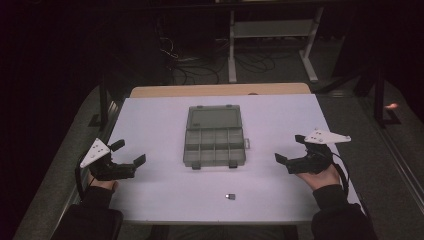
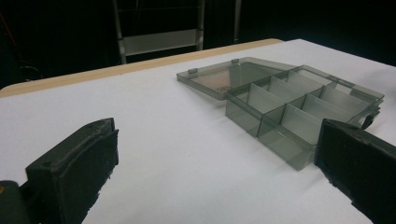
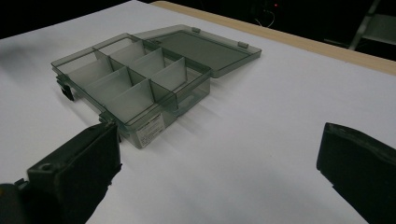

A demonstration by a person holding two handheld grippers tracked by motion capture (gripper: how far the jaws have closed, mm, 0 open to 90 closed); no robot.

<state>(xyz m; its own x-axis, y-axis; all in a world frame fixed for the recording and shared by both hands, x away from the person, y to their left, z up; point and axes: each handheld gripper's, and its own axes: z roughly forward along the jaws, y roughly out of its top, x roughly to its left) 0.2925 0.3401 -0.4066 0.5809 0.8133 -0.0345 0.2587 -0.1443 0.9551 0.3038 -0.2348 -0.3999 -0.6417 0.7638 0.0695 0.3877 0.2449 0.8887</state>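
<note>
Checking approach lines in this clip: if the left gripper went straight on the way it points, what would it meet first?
Probably bare table first. The left gripper, open, aims past the near left corner of the open compartment box, which sits ahead toward its right finger; depth is hard to judge.

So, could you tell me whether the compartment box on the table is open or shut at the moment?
Open. The box has its lid folded back flat on the table, and its divided compartments lie uncovered and look empty.
</note>
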